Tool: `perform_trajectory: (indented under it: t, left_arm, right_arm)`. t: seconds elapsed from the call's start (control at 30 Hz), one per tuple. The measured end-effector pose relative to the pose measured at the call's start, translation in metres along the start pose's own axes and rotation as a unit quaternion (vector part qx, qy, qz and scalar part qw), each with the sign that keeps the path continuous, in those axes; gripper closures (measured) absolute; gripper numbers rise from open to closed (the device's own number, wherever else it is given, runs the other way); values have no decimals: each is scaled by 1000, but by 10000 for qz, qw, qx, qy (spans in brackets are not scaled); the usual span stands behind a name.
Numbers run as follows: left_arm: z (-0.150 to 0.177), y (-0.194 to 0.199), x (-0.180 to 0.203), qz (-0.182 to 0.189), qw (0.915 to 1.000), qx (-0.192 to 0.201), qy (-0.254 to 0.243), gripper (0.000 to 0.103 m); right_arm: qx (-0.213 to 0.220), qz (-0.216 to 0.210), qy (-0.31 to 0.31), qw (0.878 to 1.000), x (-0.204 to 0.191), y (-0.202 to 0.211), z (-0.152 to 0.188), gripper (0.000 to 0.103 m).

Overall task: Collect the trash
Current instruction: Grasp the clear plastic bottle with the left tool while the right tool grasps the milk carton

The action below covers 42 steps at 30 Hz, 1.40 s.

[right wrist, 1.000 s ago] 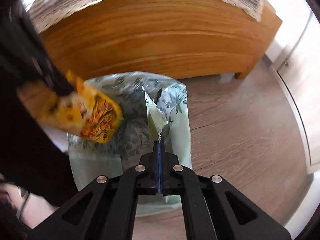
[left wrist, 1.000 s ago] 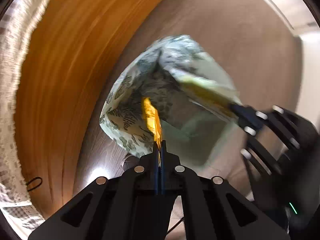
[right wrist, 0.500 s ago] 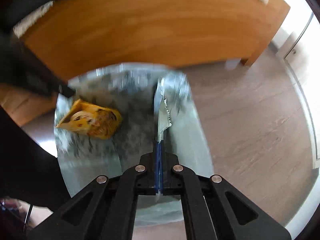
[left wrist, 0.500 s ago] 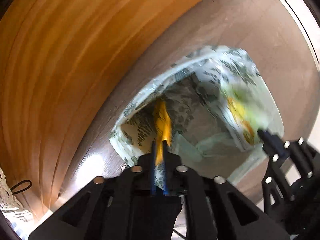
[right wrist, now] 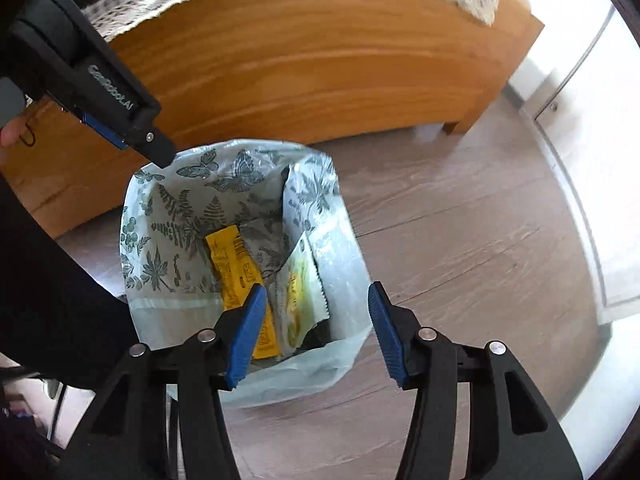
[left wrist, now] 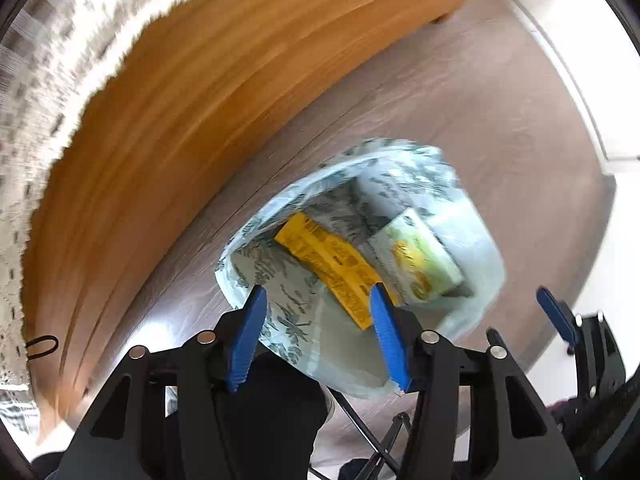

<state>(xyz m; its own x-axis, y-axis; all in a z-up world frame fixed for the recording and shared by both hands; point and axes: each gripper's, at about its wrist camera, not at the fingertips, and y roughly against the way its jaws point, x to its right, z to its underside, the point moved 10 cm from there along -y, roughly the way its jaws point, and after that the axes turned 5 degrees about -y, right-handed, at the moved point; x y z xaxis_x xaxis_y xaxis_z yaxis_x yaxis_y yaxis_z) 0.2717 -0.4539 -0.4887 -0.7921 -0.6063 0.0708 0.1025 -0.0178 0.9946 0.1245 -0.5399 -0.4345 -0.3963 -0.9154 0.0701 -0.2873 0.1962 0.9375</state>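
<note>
Leaf-printed trash bag point(right wrist: 176, 240) on the floor beside the wooden bed frame point(right wrist: 320, 72), containing yellow wrapper point(right wrist: 236, 264) and pale green wrapper point(right wrist: 298, 300); left hand-held gripper point(left wrist: 316, 332) and right hand-held gripper point(right wrist: 318, 332) above the bag, fingers apart, empty.

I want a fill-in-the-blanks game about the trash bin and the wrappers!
1. The yellow wrapper lies inside the ____.
2. The bin liner is printed with leaves and ____.
3. Both hand-held grippers, left and right, have their jaws ____.
4. The pale green wrapper lies ____ the yellow one, touching it.

Missing words: bin; butterflies; open; beside
</note>
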Motion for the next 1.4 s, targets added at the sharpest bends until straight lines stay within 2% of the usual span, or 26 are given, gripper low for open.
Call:
perform_trajectory:
  t: [0.13, 0.3, 0.47, 0.53, 0.67, 0.83, 0.97, 1.1, 1.2, 1.33, 1.37, 1.4]
  left_arm:
    - [7, 30, 3, -53, 9991, 429, -49, 46]
    - [27, 65, 7, 529, 9950, 829, 159, 45]
    - [42, 127, -13, 946, 9824, 1569, 350, 45]
    - [49, 155, -31, 968, 9756, 1929, 397, 41]
    - [66, 212, -83, 830, 9580, 2666, 649, 36]
    - [88, 262, -156, 500, 9399, 3212, 1041, 36]
    - [99, 291, -218, 170, 9223, 3584, 1436, 36]
    - [113, 292, -284, -244, 9127, 3650, 1820, 31]
    - [127, 290, -341, -166, 9031, 3651, 2256, 31]
    - [134, 290, -412, -99, 8791, 3740, 2952, 31]
    - [135, 291, -430, -215, 8759, 3716, 3072, 31]
    - [137, 294, -451, -481, 8699, 3677, 3251, 31]
  right_arm:
    - [-14, 72, 63, 10000, -4, 19, -6, 52]
    - [27, 197, 99, 9998, -12, 42, -17, 52]
    - [247, 427, 133, 9987, -18, 73, -43, 52]
    - [477, 487, 157, 9976, -23, 94, -60, 52]
    - [1093, 510, 196, 9925, -45, 137, -105, 50]
    - [1845, 277, 457, 9814, -99, 179, -160, 47]
    - [2190, -23, 808, 9724, -155, 195, -195, 47]
    - [2618, -316, 1128, 9580, -210, 213, -227, 47]
    - [2865, -422, 1501, 9453, -253, 225, -248, 47]
    - [3185, -654, 2056, 9230, -313, 241, -277, 47]
    - [3313, -655, 2228, 9145, -328, 245, -284, 47]
    - [3427, -664, 2384, 9063, -341, 248, -290, 47]
